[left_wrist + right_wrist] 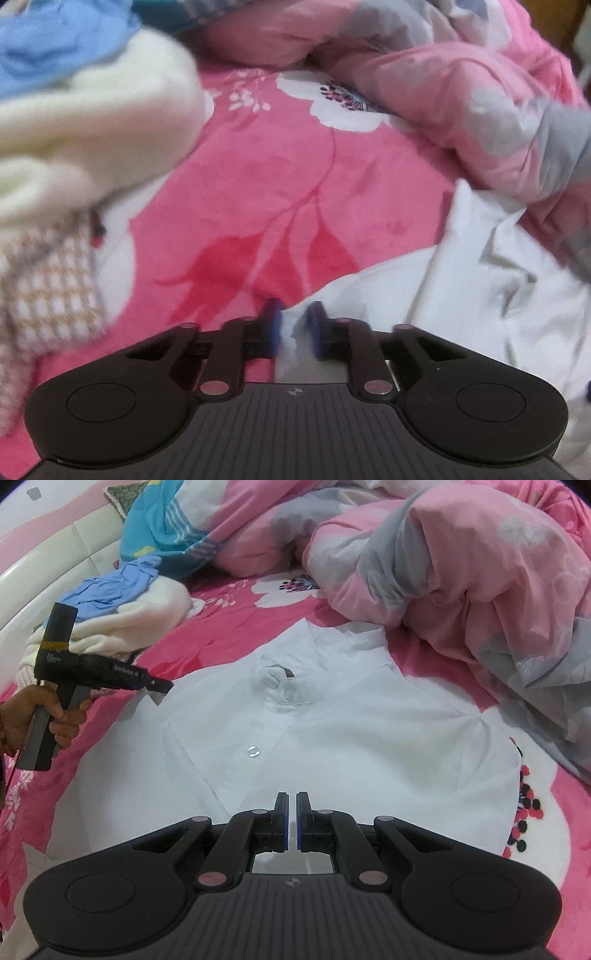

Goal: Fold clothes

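Pink floral bed sheet (229, 627) fills both views. Your white shirt (332, 738) lies flat at centre, buttoned, collar toward the top. Only the right view shows your left gripper (162, 690) clamped on its left edge; your right gripper (291, 819) is closed, shirt fabric pinched between.
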